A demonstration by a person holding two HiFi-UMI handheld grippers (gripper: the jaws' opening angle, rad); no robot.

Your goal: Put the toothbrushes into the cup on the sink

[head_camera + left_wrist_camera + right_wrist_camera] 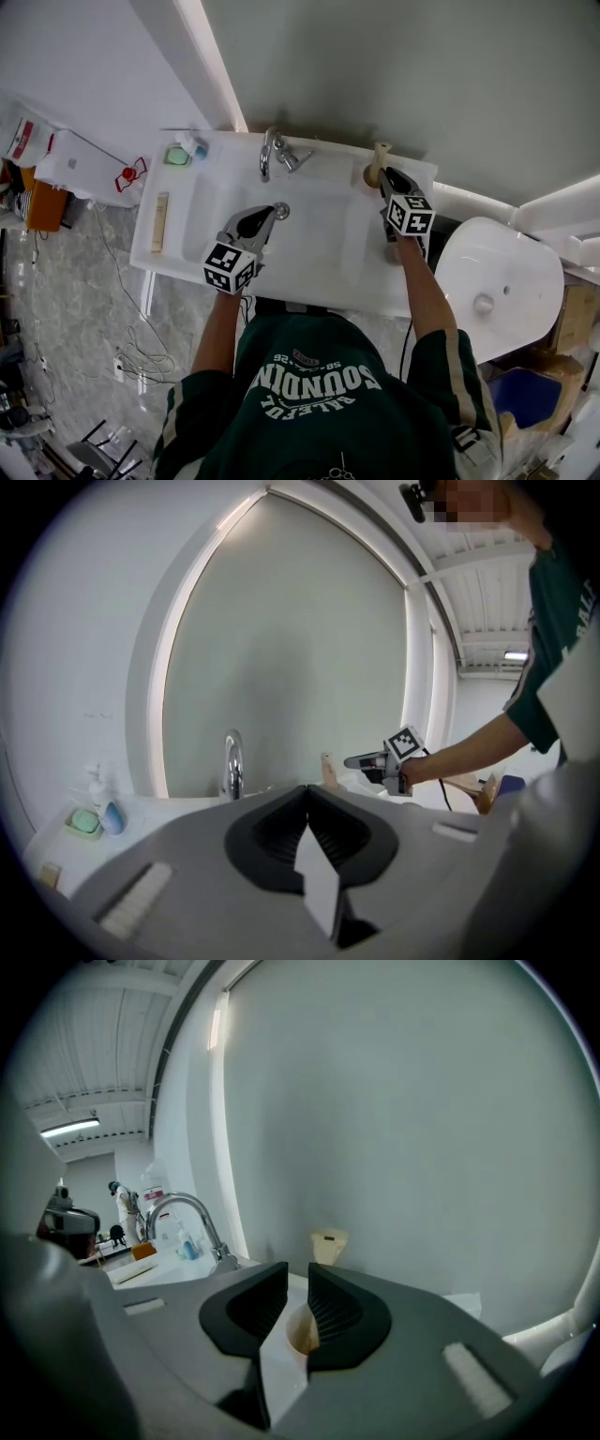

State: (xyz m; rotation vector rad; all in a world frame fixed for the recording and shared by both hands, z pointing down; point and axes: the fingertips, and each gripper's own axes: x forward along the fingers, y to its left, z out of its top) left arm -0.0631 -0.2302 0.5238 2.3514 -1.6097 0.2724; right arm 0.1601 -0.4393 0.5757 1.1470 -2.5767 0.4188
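Note:
A tan cup (pixel 372 174) stands on the back right corner of the white sink (pixel 309 272). A pale toothbrush (pixel 382 150) stands upright in it. My right gripper (pixel 385 175) hangs just in front of the cup. In the right gripper view its jaws stand slightly apart, open (pixel 298 1288), with nothing between the pads. The cup rim (pixel 302 1332) shows below the gap and the toothbrush head (pixel 328 1244) rises beyond it. My left gripper (pixel 274 213) hovers over the basin near the drain, shut (pixel 307 794) and empty. The left gripper view shows the right gripper (pixel 361 761) beside the toothbrush (pixel 326 767).
A chrome faucet (pixel 272 155) rises at the back of the basin. On the left ledge sit a green soap dish (pixel 176 156), a small bottle (pixel 192 142) and a long tan piece (pixel 161 222). A white toilet (pixel 497 281) stands to the right of the sink.

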